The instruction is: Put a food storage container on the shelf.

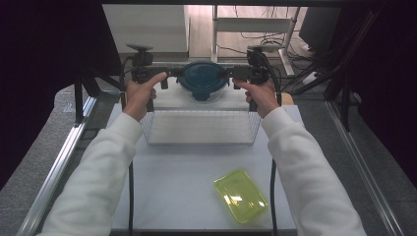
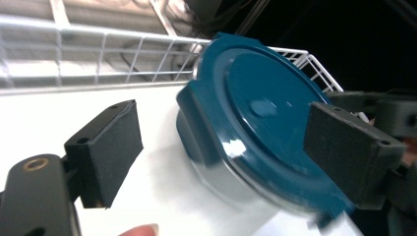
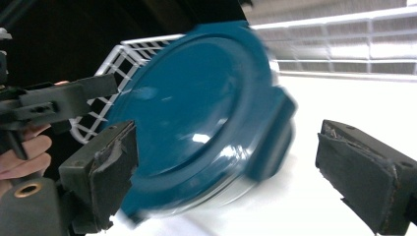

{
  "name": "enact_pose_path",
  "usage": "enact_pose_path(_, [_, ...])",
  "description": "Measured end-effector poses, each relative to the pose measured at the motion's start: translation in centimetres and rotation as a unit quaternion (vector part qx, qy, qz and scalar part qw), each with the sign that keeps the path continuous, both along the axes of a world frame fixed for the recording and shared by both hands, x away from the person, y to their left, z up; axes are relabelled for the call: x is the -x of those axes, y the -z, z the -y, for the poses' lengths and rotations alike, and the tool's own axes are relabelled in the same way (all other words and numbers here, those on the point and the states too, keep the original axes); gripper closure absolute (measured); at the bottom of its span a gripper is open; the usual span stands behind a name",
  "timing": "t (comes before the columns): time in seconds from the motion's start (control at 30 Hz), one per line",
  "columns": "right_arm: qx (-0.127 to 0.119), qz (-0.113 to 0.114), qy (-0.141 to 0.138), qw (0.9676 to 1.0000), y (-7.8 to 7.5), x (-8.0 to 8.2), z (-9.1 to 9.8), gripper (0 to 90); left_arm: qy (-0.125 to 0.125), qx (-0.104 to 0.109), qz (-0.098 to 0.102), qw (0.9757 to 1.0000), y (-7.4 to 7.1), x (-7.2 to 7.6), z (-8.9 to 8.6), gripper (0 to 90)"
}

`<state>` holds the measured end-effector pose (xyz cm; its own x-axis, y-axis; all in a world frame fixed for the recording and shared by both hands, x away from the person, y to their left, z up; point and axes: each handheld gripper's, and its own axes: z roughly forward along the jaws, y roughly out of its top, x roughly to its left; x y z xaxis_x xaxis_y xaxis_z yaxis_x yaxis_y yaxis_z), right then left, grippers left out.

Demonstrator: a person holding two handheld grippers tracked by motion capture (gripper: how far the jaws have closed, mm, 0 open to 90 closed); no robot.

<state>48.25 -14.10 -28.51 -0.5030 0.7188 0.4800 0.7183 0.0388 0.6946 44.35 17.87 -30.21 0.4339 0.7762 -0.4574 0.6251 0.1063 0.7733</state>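
A round clear container with a dark blue clip-on lid (image 1: 202,78) is at the far end of the white wire basket (image 1: 201,129). My left gripper (image 1: 169,73) is at its left side and my right gripper (image 1: 231,73) at its right. In the left gripper view a lid tab (image 2: 196,123) lies between the wide-apart jaws of the left gripper (image 2: 226,147), and the near pad (image 2: 105,152) stands clear of it. In the right gripper view the lid (image 3: 196,113) is blurred. The right gripper (image 3: 236,167) is open around another tab (image 3: 275,132).
A yellow-green translucent tray (image 1: 240,195) lies on the white table (image 1: 172,191) at the front right. The basket's wire walls (image 2: 98,54) rise around the container. Metal rails (image 1: 59,162) run along both sides of the table, with dark curtains beyond.
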Motion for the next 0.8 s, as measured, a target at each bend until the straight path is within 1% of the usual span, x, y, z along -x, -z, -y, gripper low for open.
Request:
enact_pose_path(0.03, [0.003,0.01,0.0,0.9999,-0.1,0.7,0.0,9.1,0.0,0.0,0.0,1.0,0.0,0.0,0.0,15.5])
enact_pose_path(0.07, [0.013,0.02,-0.002,0.9997,-0.2,1.4,-0.1,9.3,0.008,-0.015,0.015,0.9998,0.0,1.7,-0.2,15.9])
enact_pose_path(0.1, [0.021,0.029,-0.003,0.9994,-0.3,2.0,0.0,9.7,0.011,-0.023,0.018,0.9995,0.1,2.6,-0.3,16.0])
enact_pose_path(0.13, [0.023,0.033,-0.002,0.9992,-0.3,2.6,0.1,10.3,0.013,-0.031,0.021,0.9992,0.2,3.6,-0.3,16.2])
enact_pose_path(0.17, [0.02,0.037,-0.004,0.9991,-0.3,3.2,0.4,11.0,0.013,-0.031,0.021,0.9992,0.2,3.6,-0.3,16.4])
enact_pose_path(0.2, [0.022,0.043,-0.007,0.9988,-0.3,3.8,0.6,12.0,0.019,-0.047,0.028,0.9983,0.6,5.7,-0.5,16.5])
enact_pose_path(0.23, [0.022,0.043,-0.007,0.9988,-0.3,3.8,0.6,12.0,0.019,-0.047,0.028,0.9983,0.6,5.7,-0.5,16.7])
enact_pose_path(0.27, [0.036,0.063,-0.017,0.9972,-0.2,5.2,1.0,13.5,0.026,-0.056,0.034,0.9975,1.1,7.8,-0.8,16.7])
enact_pose_path(0.3, [0.039,0.067,-0.023,0.9967,-0.1,5.8,1.2,14.1,0.026,-0.056,0.034,0.9975,1.1,7.8,-0.8,16.7])
enact_pose_path(0.33, [0.037,0.07,-0.029,0.9964,0.1,6.5,1.5,14.5,0.032,-0.064,0.041,0.9966,1.8,9.7,-1.1,16.8])
enact_pose_path(0.37, [0.037,0.07,-0.029,0.9964,0.1,6.5,1.5,14.5,0.032,-0.064,0.041,0.9966,1.8,9.7,-1.1,17.0])
enact_pose_path(0.4, [0.04,0.072,-0.033,0.996,0.3,7.1,1.7,15.0,0.035,-0.066,0.042,0.9963,2.2,10.6,-1.2,17.0])
enact_pose_path(0.43, [0.061,0.085,-0.038,0.9938,0.9,8.5,2.1,15.3,0.037,-0.068,0.042,0.9961,2.6,11.3,-1.2,17.1])
enact_pose_path(0.47, [0.066,0.088,-0.04,0.9931,1.1,8.9,2.2,15.3,0.036,-0.07,0.042,0.996,2.9,11.8,-1.3,17.4])
enact_pose_path(0.5, [0.069,0.091,-0.043,0.9925,1.4,9.5,2.4,15.4,0.032,-0.088,0.042,0.9947,3.8,12.8,-1.2,17.5])
enact_pose_path(0.57, [0.08,0.097,-0.051,0.9907,2.2,10.6,2.6,16.0,0.036,-0.108,0.048,0.9924,4.8,13.7,-0.8,17.9])
enact_pose_path(0.6, [0.08,0.097,-0.051,0.9907,2.2,10.6,2.6,16.0,0.036,-0.108,0.048,0.9924,4.8,13.7,-0.8,17.9])
enact_pose_path(0.63, [0.085,0.104,-0.053,0.9895,2.5,11.2,2.8,16.8,0.037,-0.117,0.05,0.9912,5.5,14.1,-0.6,17.9])
enact_pose_path(0.67, [0.089,0.11,-0.062,0.9881,3.5,12.1,3.3,19.0,0.039,-0.123,0.05,0.9904,5.9,14.3,-0.5,18.1])
enact_pose_path(0.7, [0.086,0.115,-0.064,0.9876,4.1,12.6,3.6,20.3,0.042,-0.138,0.051,0.9882,6.7,14.9,0.0,18.0])
enact_pose_path(0.73, [0.086,0.116,-0.066,0.9874,4.6,13.0,3.8,21.1,0.044,-0.158,0.056,0.9849,7.1,15.2,0.2,18.1])
enact_pose_path(0.77, [0.085,0.115,-0.068,0.9873,5.2,13.3,4.0,21.6,0.049,-0.17,0.058,0.9824,7.5,15.6,0.3,18.2])
enact_pose_path(0.8, [0.086,0.113,-0.072,0.9872,5.8,13.7,4.2,21.8,0.053,-0.172,0.059,0.9819,7.9,15.9,0.4,18.2])
